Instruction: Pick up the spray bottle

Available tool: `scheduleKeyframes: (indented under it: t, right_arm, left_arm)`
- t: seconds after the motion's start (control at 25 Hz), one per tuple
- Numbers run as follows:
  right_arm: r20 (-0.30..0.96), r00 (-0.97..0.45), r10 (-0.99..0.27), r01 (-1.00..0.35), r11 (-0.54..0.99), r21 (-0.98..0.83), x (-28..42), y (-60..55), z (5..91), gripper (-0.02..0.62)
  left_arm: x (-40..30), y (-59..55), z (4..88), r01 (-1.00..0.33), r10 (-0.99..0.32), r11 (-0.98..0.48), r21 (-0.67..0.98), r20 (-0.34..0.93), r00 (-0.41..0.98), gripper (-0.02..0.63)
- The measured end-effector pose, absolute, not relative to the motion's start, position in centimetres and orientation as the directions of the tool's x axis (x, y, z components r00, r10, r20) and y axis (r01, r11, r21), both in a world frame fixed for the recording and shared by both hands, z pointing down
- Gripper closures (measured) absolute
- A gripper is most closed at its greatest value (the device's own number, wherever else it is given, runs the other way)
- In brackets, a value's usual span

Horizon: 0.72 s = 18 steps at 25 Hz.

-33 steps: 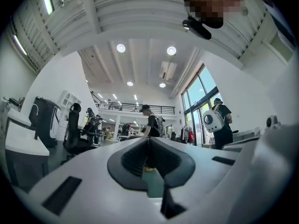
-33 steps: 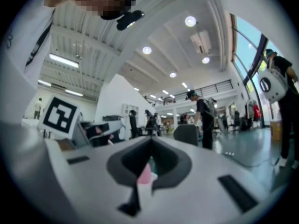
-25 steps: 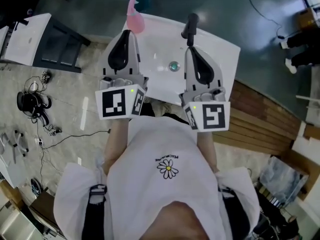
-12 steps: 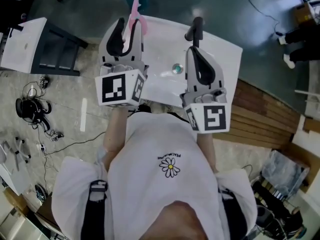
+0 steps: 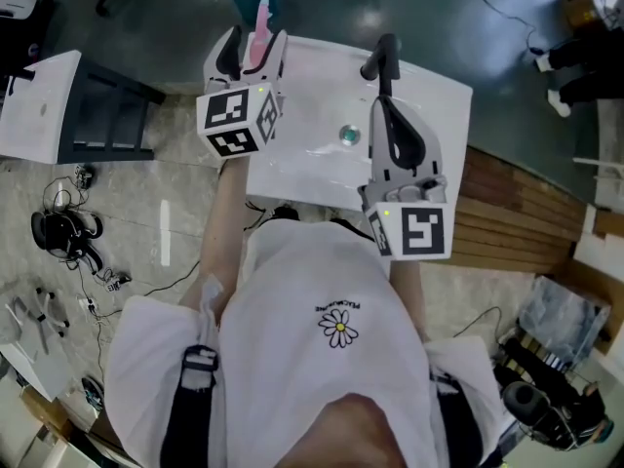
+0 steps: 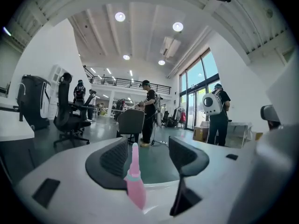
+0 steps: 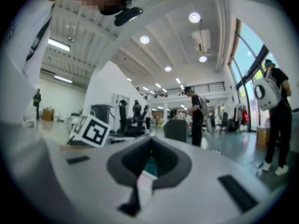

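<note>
My left hand-held gripper (image 6: 147, 143) jaws are opening, with the pink spray bottle (image 6: 134, 185) between them, pads off it, at the white sink's (image 5: 429, 96) far left corner. My right hand-held gripper (image 7: 152, 139) is closed, empty.

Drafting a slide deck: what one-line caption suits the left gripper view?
Left hand-held gripper, jaws opening, with the pink spray bottle standing between them.

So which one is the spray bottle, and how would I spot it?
Find the big white sink in front of the person. The spray bottle stands at the sink's far left corner, and the black tap is over to the right. The bottle is the only pink thing there, thin with a long pointy top.
</note>
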State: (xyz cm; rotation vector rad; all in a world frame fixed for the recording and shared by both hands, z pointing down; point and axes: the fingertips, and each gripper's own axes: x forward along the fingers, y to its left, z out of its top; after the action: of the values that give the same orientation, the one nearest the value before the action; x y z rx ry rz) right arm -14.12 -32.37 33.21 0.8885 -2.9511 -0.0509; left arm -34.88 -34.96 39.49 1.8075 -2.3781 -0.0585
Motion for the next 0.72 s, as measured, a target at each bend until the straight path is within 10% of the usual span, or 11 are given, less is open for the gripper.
scheduleKeyframes:
  t: [0.72]
  right_arm:
    - [0.134, -0.766, -0.629, -0.618, 0.778, 0.118, -13.1, -32.9, 35.2, 0.566]
  left_arm:
    - [-38.4, -39.9, 48.9, -0.937, -0.917, 0.318, 0.144, 0.298, -0.265, 0.362]
